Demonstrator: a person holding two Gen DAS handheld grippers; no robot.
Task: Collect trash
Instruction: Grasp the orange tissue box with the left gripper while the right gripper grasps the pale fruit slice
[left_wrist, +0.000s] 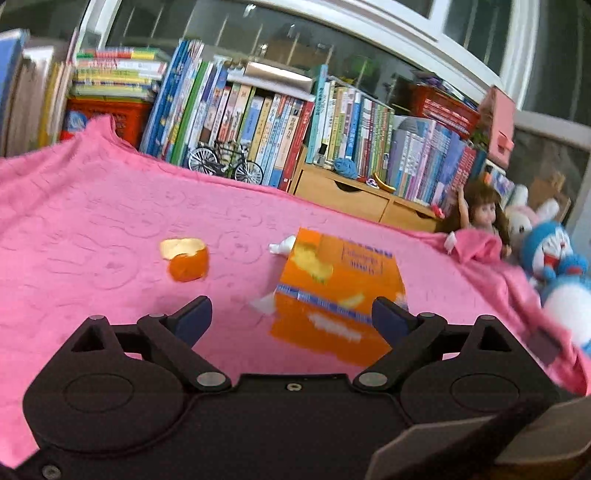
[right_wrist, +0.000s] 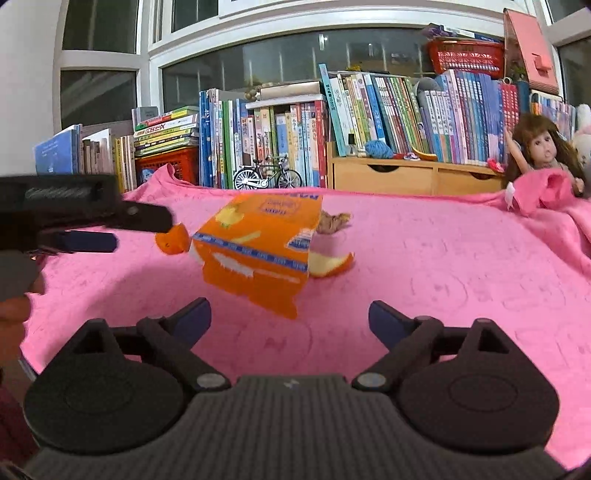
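Jaws of left gripper (left_wrist: 291, 314) and right gripper (right_wrist: 290, 315) stood spread, holding nothing. Orange paper bag (right_wrist: 258, 251) sat upright, unsupported, on pink cloth (right_wrist: 443, 258), orange peel (left_wrist: 186, 258) beside it. Risk: light bag might topple and spill scraps.

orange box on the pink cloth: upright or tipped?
Tipped. The orange box leans on one corner in both views, its printed faces slanted against the pink cloth. Neither gripper holds it.
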